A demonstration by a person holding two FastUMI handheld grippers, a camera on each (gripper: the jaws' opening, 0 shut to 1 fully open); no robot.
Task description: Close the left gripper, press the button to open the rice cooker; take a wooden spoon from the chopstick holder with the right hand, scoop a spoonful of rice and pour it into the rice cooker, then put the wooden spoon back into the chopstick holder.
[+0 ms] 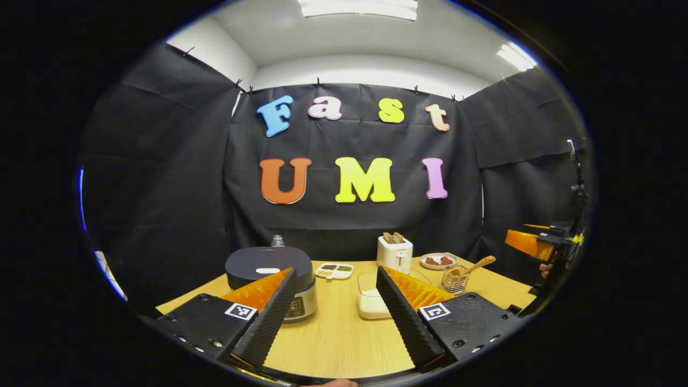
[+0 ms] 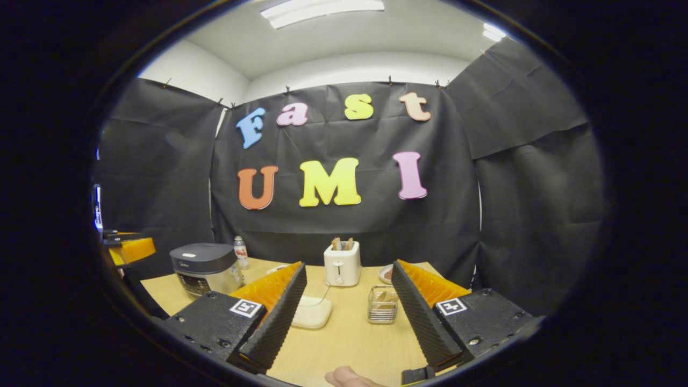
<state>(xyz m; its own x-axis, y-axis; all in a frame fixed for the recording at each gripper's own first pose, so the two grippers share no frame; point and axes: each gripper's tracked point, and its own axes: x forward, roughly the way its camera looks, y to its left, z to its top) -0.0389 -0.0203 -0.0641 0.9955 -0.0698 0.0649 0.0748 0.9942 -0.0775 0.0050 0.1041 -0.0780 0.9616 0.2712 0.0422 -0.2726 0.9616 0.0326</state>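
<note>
Meanwhile we hold both tongs, left [image 1: 336, 317] and right [image 2: 346, 317], spread open above the counter [image 1: 333, 344]; toaster [image 2: 342, 263] and plate [image 1: 438, 261] stand beyond the chopstick holder [image 2: 382, 305]

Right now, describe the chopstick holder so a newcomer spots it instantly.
Start at the white toaster at the back of the wooden table. The chopstick holder stands nearer and to its right, beside the rice container. It alone is a wire-mesh basket holding a wooden spoon.

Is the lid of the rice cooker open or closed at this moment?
Closed. In the left gripper view the rice cooker has its dark lid lying flat on the body; the right gripper view shows it the same.
</note>
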